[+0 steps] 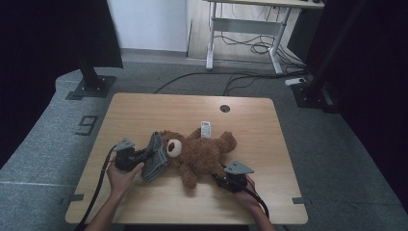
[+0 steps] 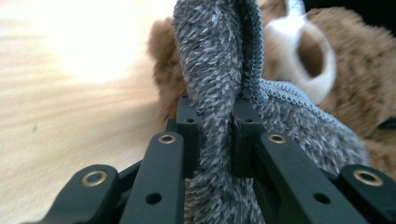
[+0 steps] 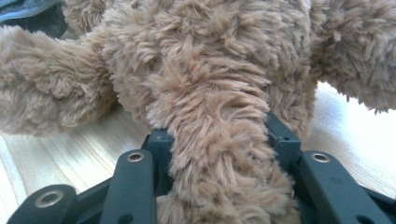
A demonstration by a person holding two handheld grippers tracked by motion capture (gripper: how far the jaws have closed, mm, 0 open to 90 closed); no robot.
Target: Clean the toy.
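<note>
Near the bench's front edge, a brown teddy bear (image 1: 199,151) lies on its back, its head towards the left edge. The left claw (image 1: 146,158) is clamped on a grey knit hat (image 1: 156,156) held against the bear's head; the hat hides part of the face. The right claw (image 1: 222,179) is clamped on one plush limb (image 3: 219,154), whose fur buries the pads. A white tag (image 1: 206,129) sticks up behind the body.

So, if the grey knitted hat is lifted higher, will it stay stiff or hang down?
Probably floppy: the grey knitted hat folds between the left gripper jaws. Likely light, soft fabric. Its fuzzy surface should resist slipping.
</note>
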